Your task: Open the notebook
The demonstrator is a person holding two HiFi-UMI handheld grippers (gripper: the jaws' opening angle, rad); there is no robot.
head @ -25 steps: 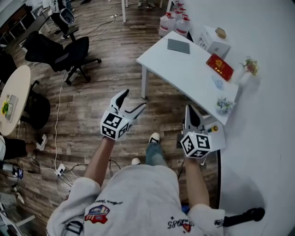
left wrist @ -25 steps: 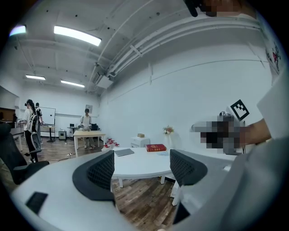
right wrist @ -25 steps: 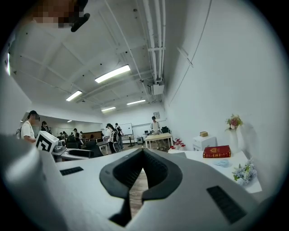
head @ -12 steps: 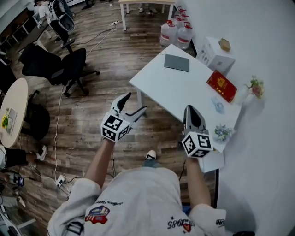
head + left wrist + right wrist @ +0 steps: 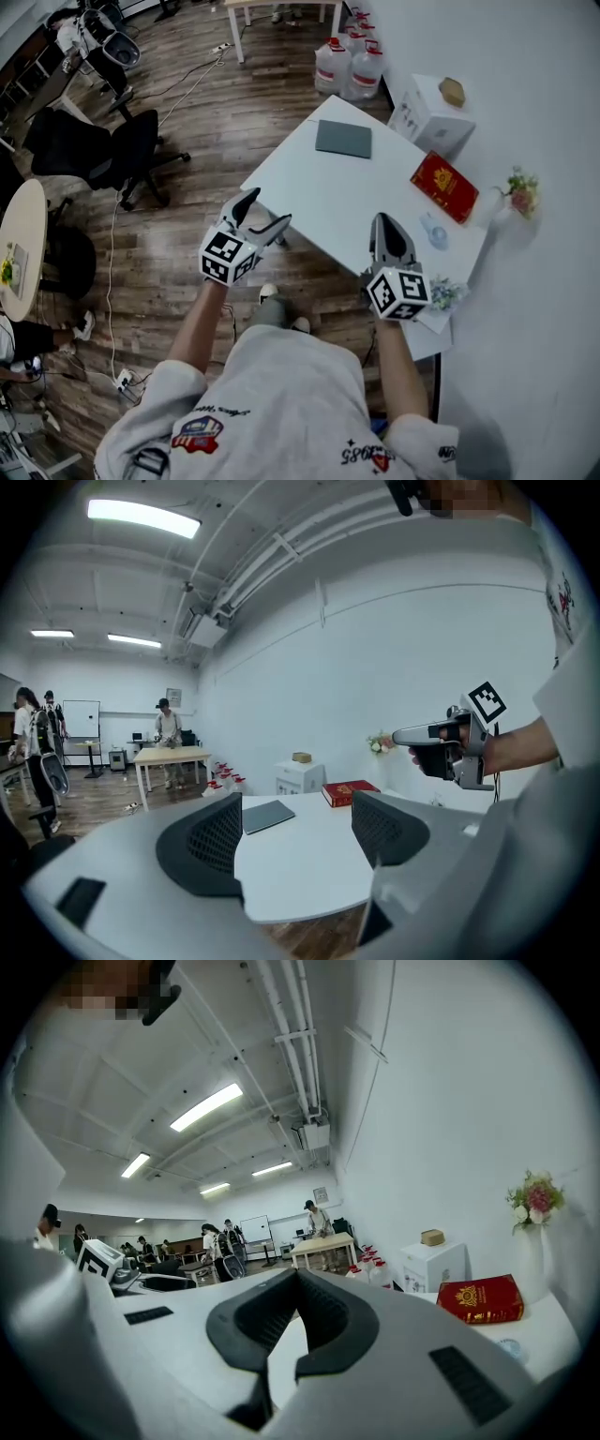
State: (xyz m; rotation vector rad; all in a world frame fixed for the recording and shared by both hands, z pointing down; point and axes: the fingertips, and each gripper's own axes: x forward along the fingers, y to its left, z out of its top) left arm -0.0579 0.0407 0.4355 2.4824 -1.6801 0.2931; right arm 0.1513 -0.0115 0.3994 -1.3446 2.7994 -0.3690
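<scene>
A closed grey notebook [image 5: 343, 139] lies flat at the far end of the white table [image 5: 319, 202]; the left gripper view shows the notebook [image 5: 267, 816] well ahead, between the jaws' line of sight. My left gripper [image 5: 270, 208] hovers over the table's near left edge, jaws wide apart and empty [image 5: 295, 808]. My right gripper [image 5: 385, 222] hangs over the near part of the table with its jaws closed together on nothing [image 5: 296, 1283]. Both grippers are far from the notebook.
A red book [image 5: 443, 187] lies at the table's right side, by a vase of flowers [image 5: 522, 192]. A white box [image 5: 429, 114] and water jugs [image 5: 347, 67] stand beyond the table. Office chairs [image 5: 117, 150] sit on the wooden floor at left. People stand far off.
The person has stepped toward the table; it has slid down and closer in the head view. Both grippers now reach over its near edge. Their jaws have not changed.
</scene>
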